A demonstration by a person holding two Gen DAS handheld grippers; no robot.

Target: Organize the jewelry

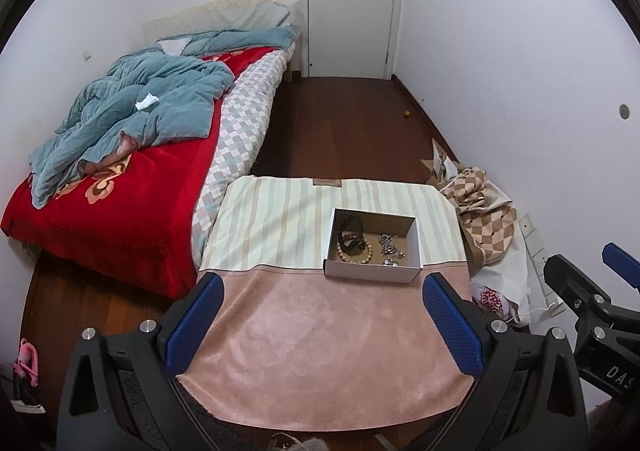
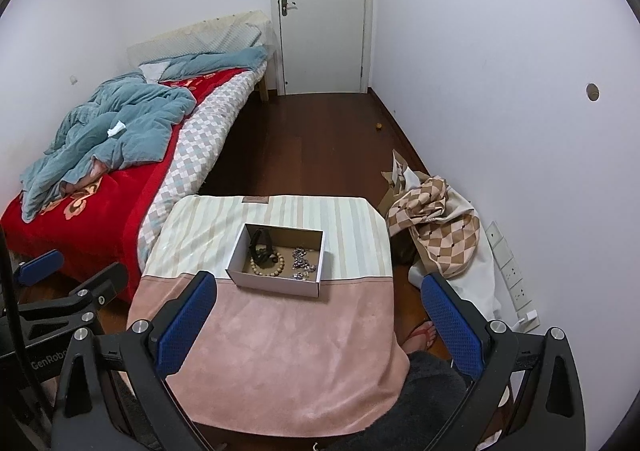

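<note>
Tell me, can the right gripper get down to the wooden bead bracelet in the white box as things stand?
Probably yes. The right gripper is open and empty, the white box has no lid, and only bare pink cloth lies between. The wooden bead bracelet partly lies under a black item, which may snag.

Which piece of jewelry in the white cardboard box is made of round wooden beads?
The tan wooden bead bracelet in the white cardboard box, at its front left. The black strap piece behind it is dark, and the silver metal pieces to its right are shiny.
</note>
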